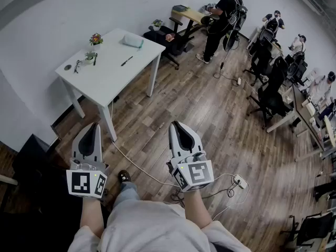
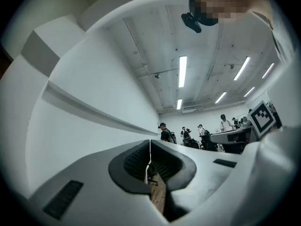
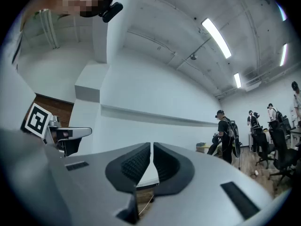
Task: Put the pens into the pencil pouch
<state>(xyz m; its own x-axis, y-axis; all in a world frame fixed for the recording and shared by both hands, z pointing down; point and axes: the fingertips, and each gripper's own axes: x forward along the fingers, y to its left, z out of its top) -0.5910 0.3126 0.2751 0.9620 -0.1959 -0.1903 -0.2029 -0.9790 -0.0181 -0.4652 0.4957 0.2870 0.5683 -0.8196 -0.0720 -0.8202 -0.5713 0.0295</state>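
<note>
Left gripper (image 1: 93, 126), right gripper (image 1: 175, 125) closed; table (image 1: 113, 70) edge well ahead.

The head view looks steeply down on the floor (image 1: 210, 114), the bench (image 1: 107, 67) well ahead. The gripper views sit close behind the jaws of the left hand-held gripper (image 1: 93, 126) and right hand-held gripper (image 1: 176, 124), facing roughly level; all three apparently share the far standing person (image 1: 218, 20).
</note>
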